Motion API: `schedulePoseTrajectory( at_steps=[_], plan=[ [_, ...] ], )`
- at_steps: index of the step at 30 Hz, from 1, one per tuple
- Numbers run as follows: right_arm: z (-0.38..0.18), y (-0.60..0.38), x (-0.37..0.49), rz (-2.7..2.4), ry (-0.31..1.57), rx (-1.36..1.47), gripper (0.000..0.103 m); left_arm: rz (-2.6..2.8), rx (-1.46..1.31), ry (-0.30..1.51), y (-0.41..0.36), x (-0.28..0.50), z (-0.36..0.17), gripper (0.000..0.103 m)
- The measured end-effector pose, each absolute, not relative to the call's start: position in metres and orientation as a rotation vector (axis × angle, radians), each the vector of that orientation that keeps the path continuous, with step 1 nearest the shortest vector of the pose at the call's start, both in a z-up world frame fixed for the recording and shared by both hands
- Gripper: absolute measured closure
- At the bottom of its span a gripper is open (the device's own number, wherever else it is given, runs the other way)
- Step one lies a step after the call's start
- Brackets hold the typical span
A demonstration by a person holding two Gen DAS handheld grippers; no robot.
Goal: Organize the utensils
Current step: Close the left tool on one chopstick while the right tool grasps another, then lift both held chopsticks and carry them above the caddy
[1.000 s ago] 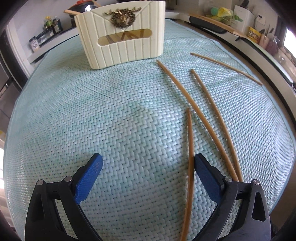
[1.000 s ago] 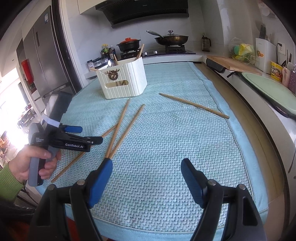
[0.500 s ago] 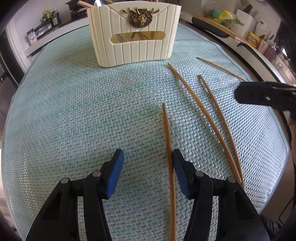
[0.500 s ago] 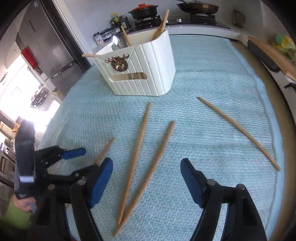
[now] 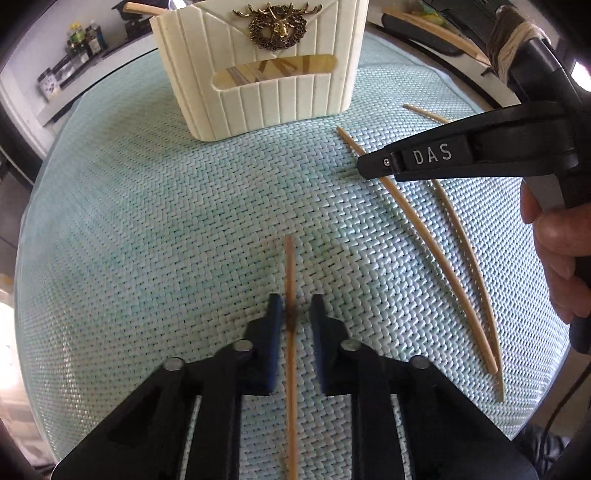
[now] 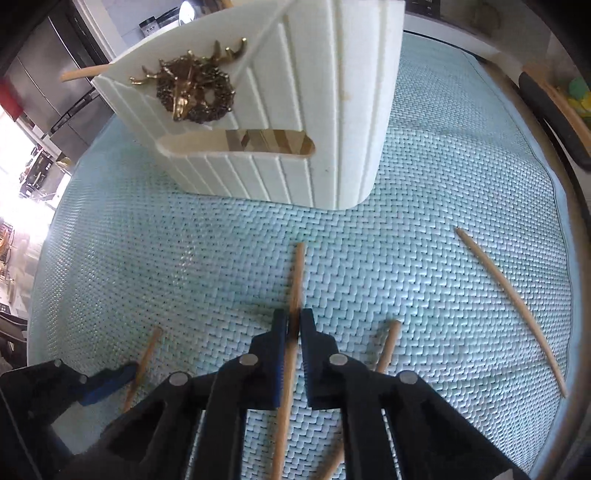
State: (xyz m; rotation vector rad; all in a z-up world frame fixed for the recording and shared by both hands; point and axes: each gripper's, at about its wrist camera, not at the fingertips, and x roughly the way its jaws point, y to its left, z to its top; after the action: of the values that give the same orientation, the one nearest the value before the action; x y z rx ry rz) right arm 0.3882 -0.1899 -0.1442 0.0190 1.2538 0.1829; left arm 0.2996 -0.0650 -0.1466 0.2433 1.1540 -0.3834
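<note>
Left wrist view, bottom centre: left gripper (image 5: 295, 308) low over the woven pale-green mat (image 5: 147, 240). Blue pads narrowed around a chopstick (image 5: 290, 332) that runs straight up the frame between them. Left pad looks to be touching the stick; a sliver of mat shows between the stick and the right pad. Cannot tell whether the grip is complete.

Right wrist view, bottom centre: right gripper (image 6: 293, 326), pads pressed onto a second chopstick (image 6: 295, 280). Both pads meet the wood; the stick passes between them, its tip pointing toward upper centre of the frame. Clamped.

Just right of that gripper, a third chopstick (image 6: 388, 343) lies partly hidden under the finger arm. Lower left of the same frame: the left gripper's blue pad beside the end of its own stick.

Mid frame, right side of the right wrist view: a fourth chopstick (image 6: 513, 306) lies alone on the mat, slanting from mid right down to lower right, well apart from the others.

Far, upper centre of both views: cream ribbed utensil holder (image 5: 258, 74) standing upright on the mat. Brass deer-head emblem (image 5: 277, 31) on its front, a slot below it showing wooden pieces inside. A wooden handle sticks out at its upper left rim.
</note>
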Motion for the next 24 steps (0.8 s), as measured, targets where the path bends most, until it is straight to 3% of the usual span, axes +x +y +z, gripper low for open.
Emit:
schedulePoseTrajectory(
  at_steps=[10,24],
  plan=[
    [-0.101,-0.221,0.353,0.268,1.077,0.205,0.097,-0.416,0.115,1.115,-0.044,0.304,-0.128,0.099],
    [0.031,-0.228,0.256,0.383,0.636,0.139,0.097,-0.446,-0.073,0.726,-0.001,0.254,0.013,0.099]
  ],
)
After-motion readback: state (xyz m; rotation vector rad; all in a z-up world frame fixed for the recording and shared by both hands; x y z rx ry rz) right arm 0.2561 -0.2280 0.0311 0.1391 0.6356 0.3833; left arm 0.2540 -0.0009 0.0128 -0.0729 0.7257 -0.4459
